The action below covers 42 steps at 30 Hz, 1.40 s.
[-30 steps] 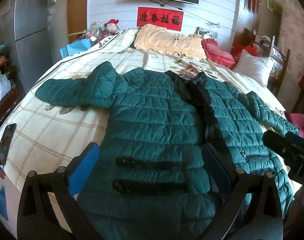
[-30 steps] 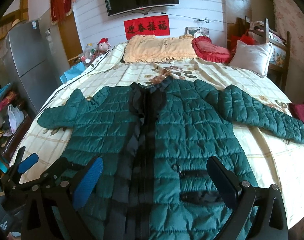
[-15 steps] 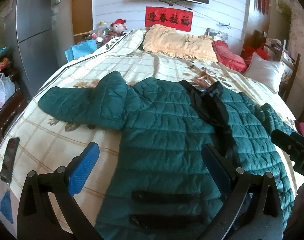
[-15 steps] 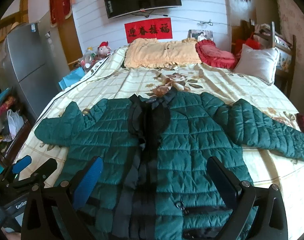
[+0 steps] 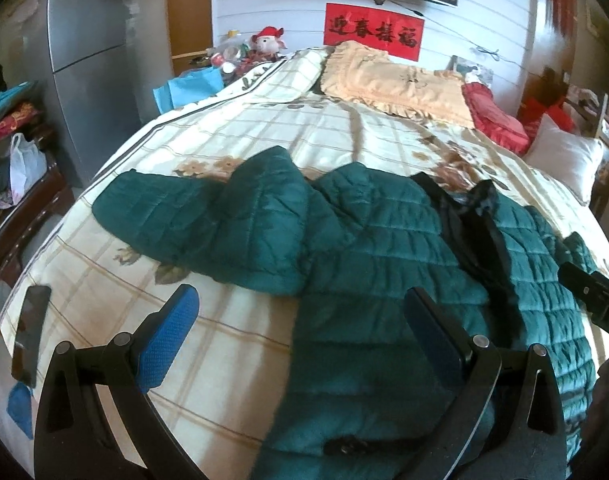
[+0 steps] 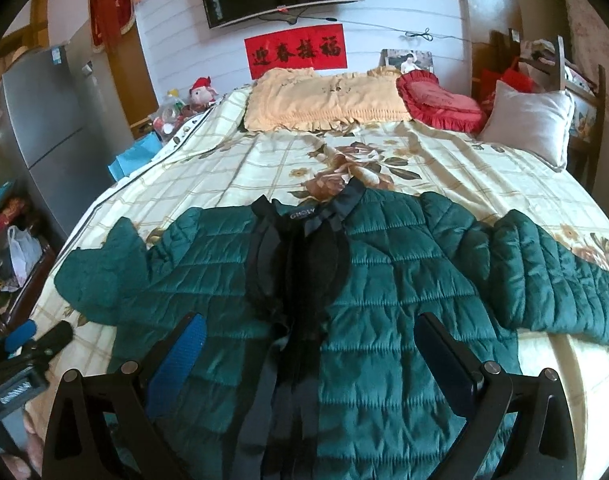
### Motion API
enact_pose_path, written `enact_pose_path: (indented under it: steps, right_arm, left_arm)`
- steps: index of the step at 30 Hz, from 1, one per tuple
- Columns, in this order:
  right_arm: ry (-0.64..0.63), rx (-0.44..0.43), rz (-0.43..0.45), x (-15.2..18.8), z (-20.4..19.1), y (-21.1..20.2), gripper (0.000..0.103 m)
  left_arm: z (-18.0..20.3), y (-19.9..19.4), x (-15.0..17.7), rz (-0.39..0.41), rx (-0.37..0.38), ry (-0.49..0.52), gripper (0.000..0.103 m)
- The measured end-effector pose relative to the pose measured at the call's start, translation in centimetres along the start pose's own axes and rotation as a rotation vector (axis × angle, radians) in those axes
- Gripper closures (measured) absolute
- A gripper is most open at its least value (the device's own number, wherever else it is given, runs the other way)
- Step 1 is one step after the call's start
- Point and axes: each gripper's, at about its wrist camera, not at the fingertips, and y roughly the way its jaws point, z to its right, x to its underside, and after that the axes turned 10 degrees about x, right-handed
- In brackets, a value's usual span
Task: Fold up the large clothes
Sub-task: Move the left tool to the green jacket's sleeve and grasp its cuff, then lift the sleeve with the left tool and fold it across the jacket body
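Bedroom scene, checked bedspread (image 6: 444,176) filled the frame. Green puffer jacket (image 6: 384,280) lay face up, unzipped, across lower centre, sleeves spread to both sides, collar toward the pillows (image 6: 324,96). Left gripper (image 5: 300,328) hovered over the jacket's left edge, fingers wide apart, holding nothing; right gripper (image 6: 310,354) hovered above the front opening, also spread and empty. Best move probably: pinch a sleeve near the cuff, fold it flat across the chest, avoid bunching the padding. Versus one second earlier, both cameras had pulled up and back; hem pockets mostly out of view.
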Motion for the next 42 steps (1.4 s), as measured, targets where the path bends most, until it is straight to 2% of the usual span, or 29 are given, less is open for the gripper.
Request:
enact_pose_path:
  steps: [7,18,31,38,42]
  right_arm:
    - [0.002,-0.016,-0.002,-1.1,0.1,3.1,0.000]
    - [0.001,0.039,-0.047,-1.3,0.0,7.7,0.000]
    - [-0.017,0.040,-0.063,-1.6,-1.3,9.5,0.000]
    - [-0.025,0.030,-0.069,-1.6,-1.9,10.0,0.000]
    - [-0.026,0.021,-0.078,-1.5,-1.9,9.9,0.000]
  left_arm:
    - [-3.3,1.4,-1.3,0.008,-0.057,-0.032,0.000]
    - [-6.5,4.2,-2.1,-0.011,-0.116,-0.062,0.000]
    - [-9.7,6.4,-3.0,-0.006,-0.164,-0.078,0.000]
    - [-13.5,7.8,-4.0,-0.006,-0.190,-0.130,0.000]
    - [-16.7,9.1,-4.7,-0.012,-0.219,-0.192,0.000]
